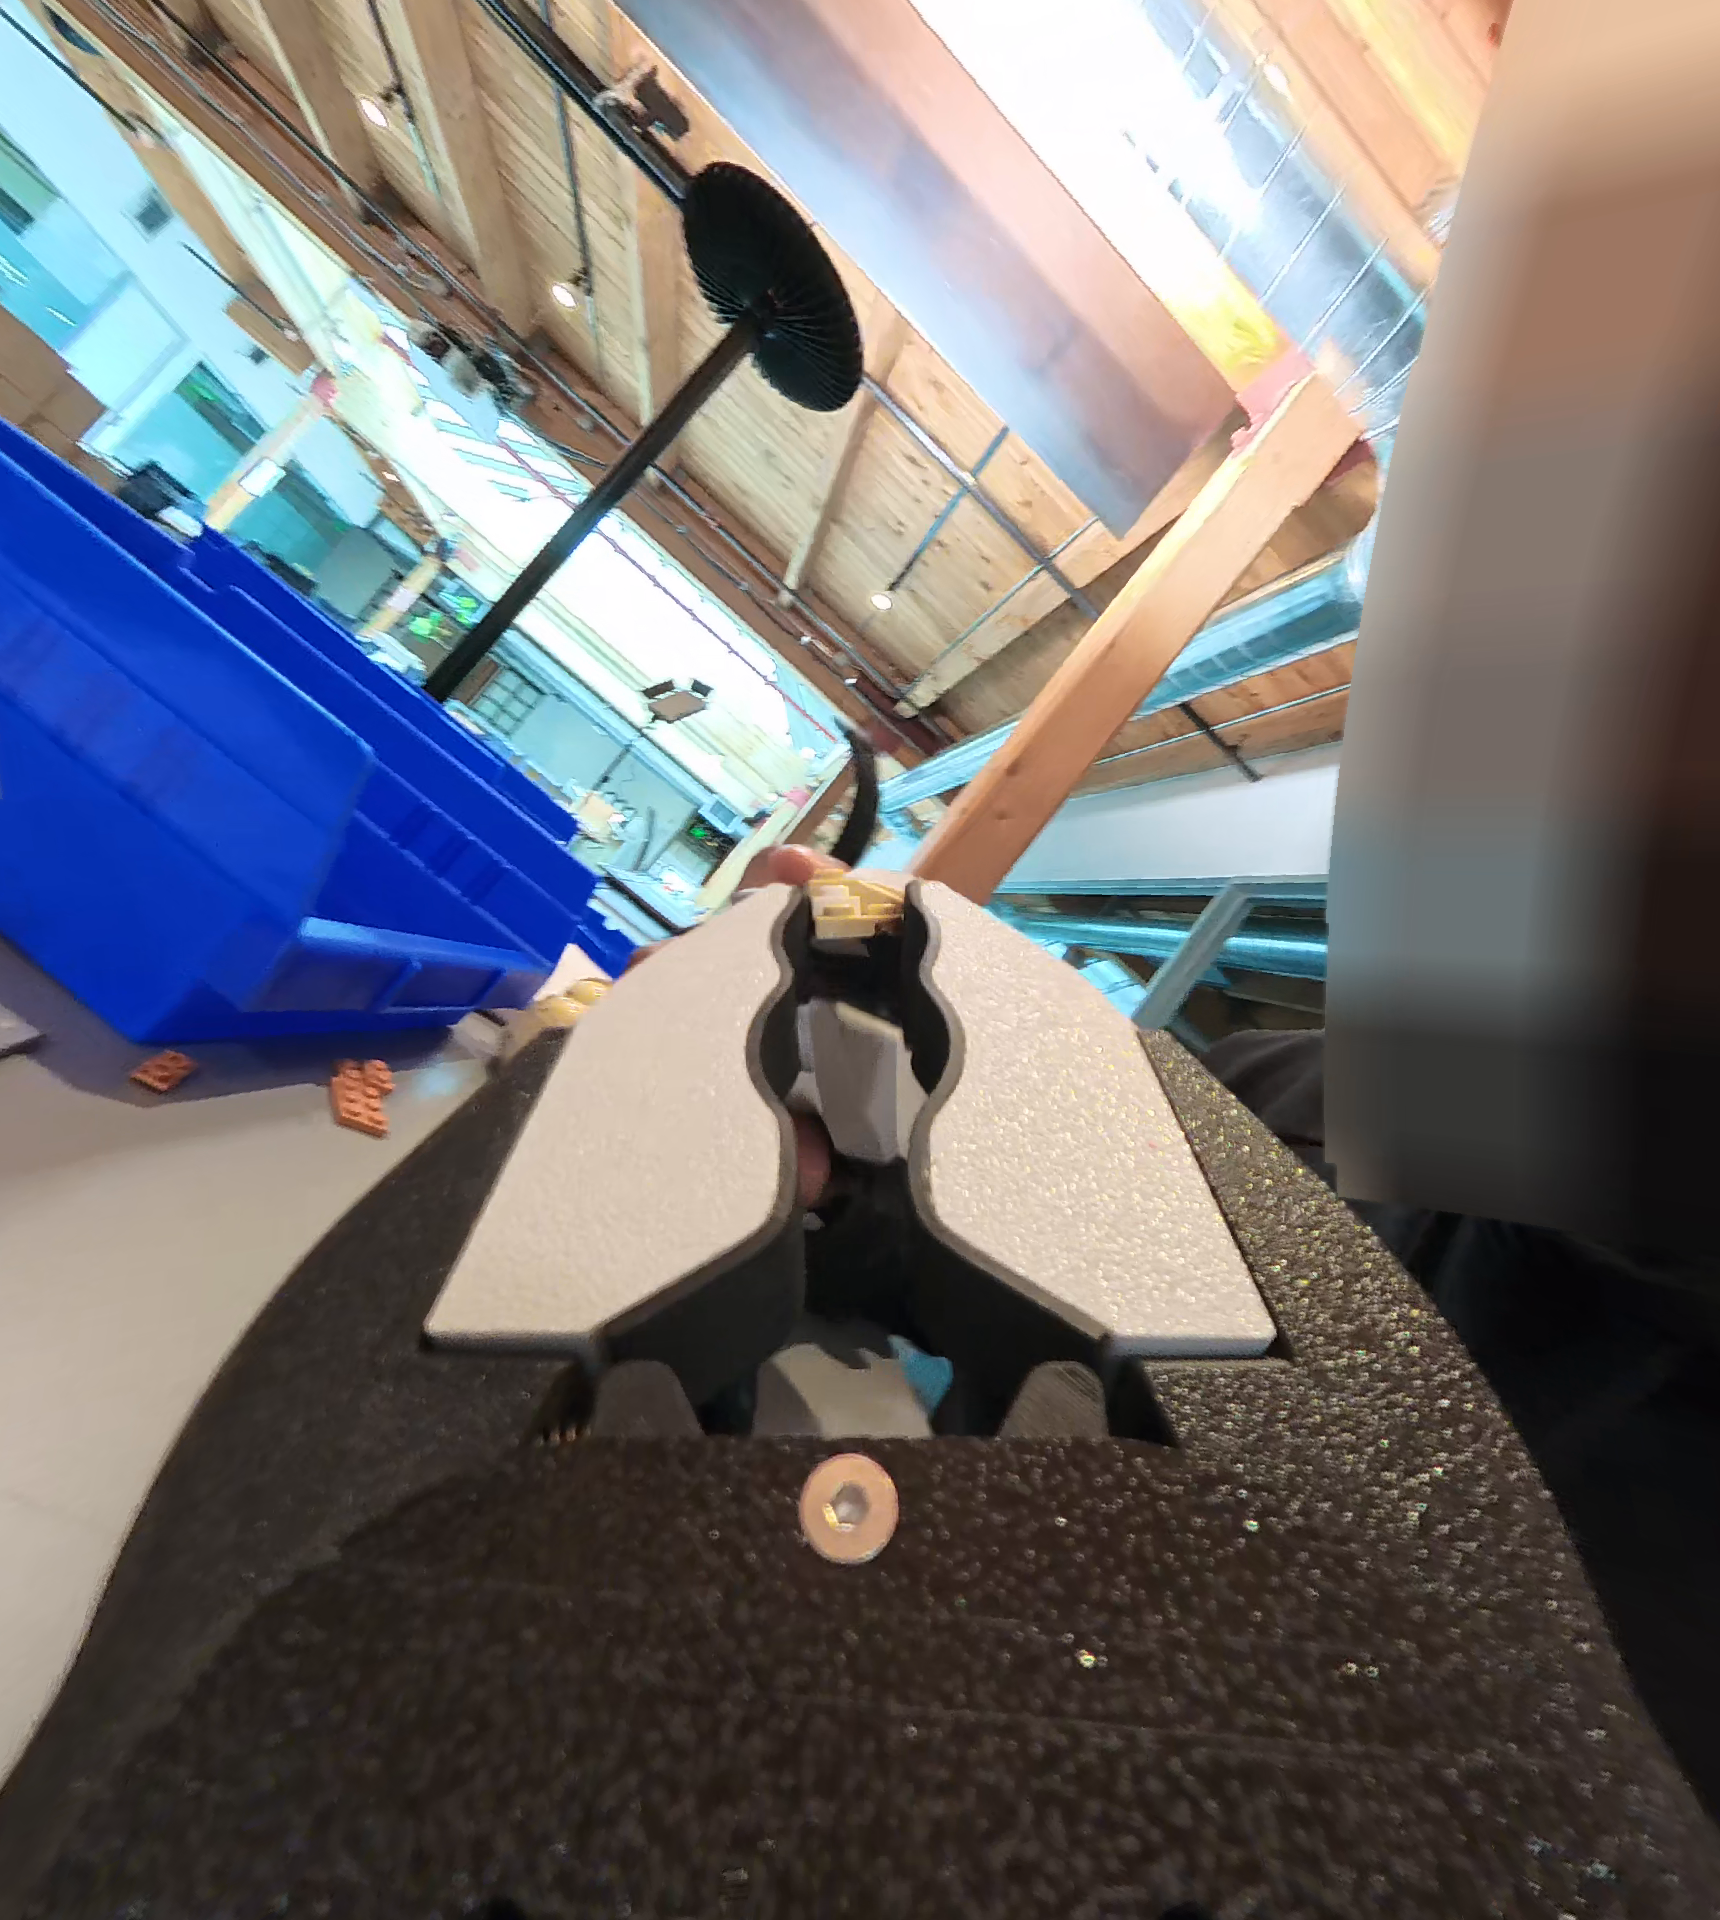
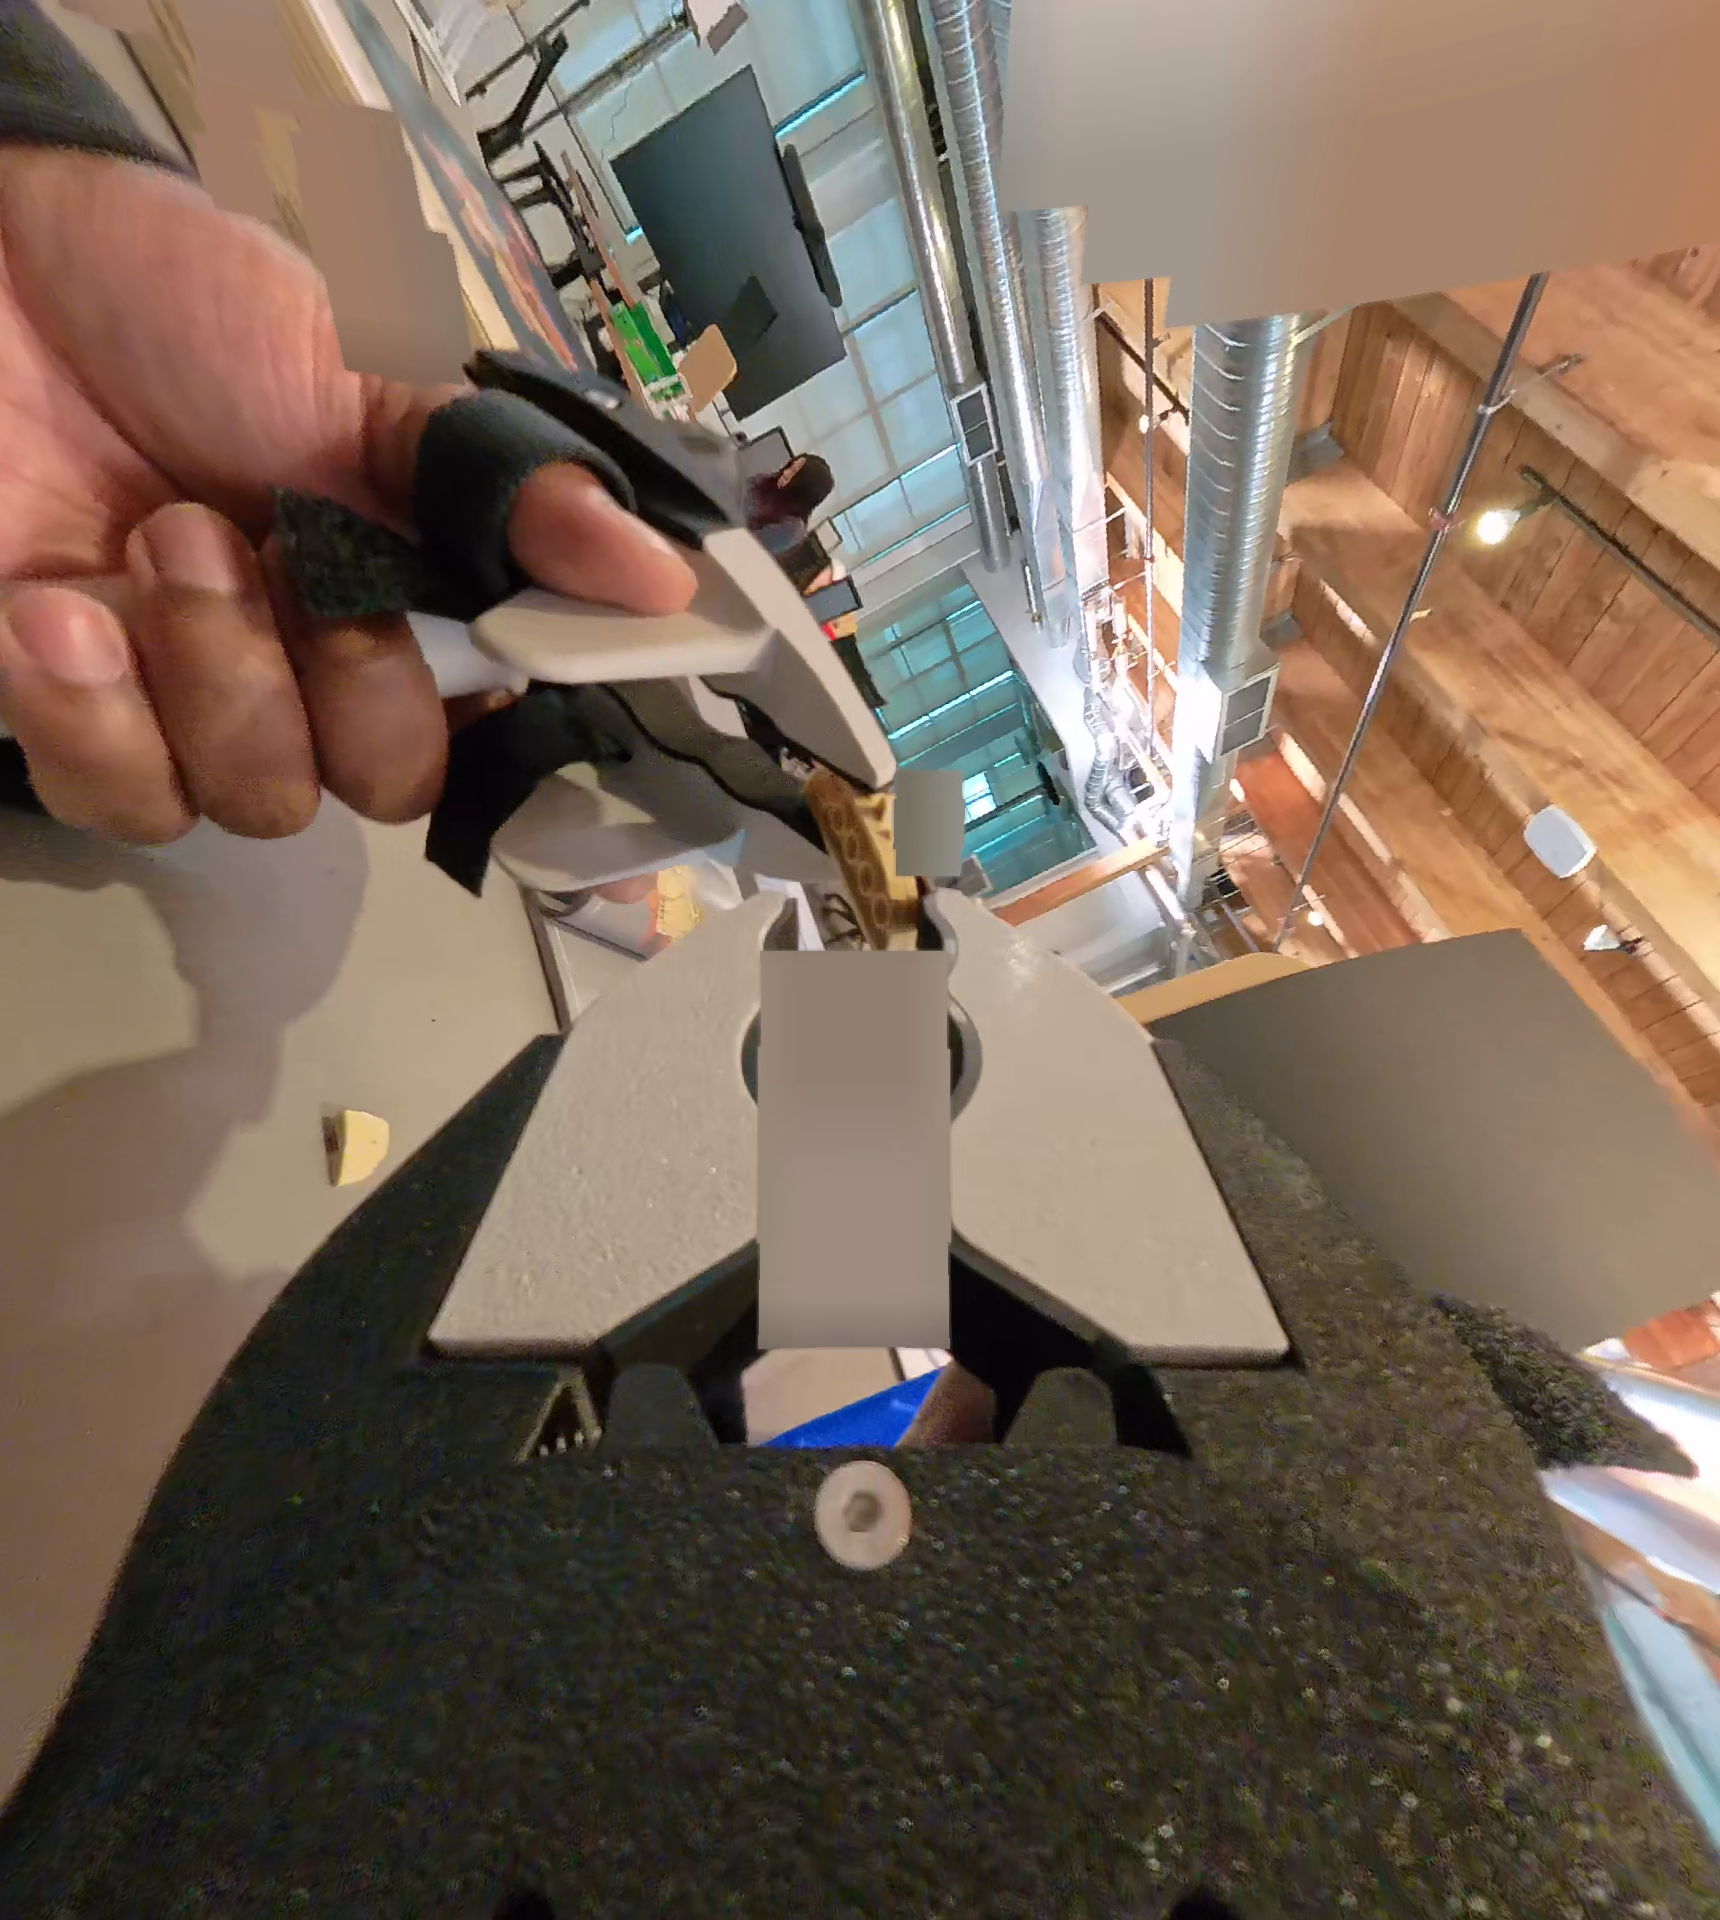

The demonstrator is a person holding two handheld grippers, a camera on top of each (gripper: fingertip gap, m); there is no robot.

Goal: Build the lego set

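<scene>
Left tongs [image 1: 856, 914] around tan lego piece [image 1: 851, 909], blue bins [image 1: 212, 790] beside.

Both claws [image 1: 856, 914] seemingly pinched shut

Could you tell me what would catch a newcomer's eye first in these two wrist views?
First, the small tan lego assembly pinched at the tips of the left gripper, held up in the air above the grey table. In the right wrist view the right gripper meets the same tan piece from below, with the person's hand working the left gripper at upper left. After that, the big blue bins at left and the loose orange plates before them.
</scene>
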